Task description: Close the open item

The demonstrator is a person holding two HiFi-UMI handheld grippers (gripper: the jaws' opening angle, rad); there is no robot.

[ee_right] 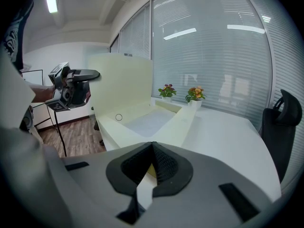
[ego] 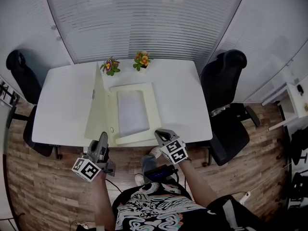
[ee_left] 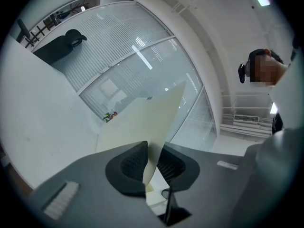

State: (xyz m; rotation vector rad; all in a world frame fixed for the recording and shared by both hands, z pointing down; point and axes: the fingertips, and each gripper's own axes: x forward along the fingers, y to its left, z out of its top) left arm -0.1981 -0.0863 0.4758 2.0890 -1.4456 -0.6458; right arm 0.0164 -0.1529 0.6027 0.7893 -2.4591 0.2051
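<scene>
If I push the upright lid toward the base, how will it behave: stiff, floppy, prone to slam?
The lid looks like a thin panel standing straight without sag, so probably stiff and light. It stands near upright at the box's left side, so past vertical it may fall shut. Its smooth edge sits between the left gripper's jaws and might slip.

The person wears a black T-shirt [ego: 149, 211] printed in white, teal and pink, at six o'clock along the head view's bottom edge, with dark trousers [ego: 148, 161] and a pale shoe [ego: 155, 152] just above. The left gripper [ego: 103, 137] at seven o'clock and the right gripper [ego: 160, 133] at six are grey. Both have black ribbed pads [ee_right: 164, 163] and black-and-white marker cubes [ego: 86, 169].
</scene>
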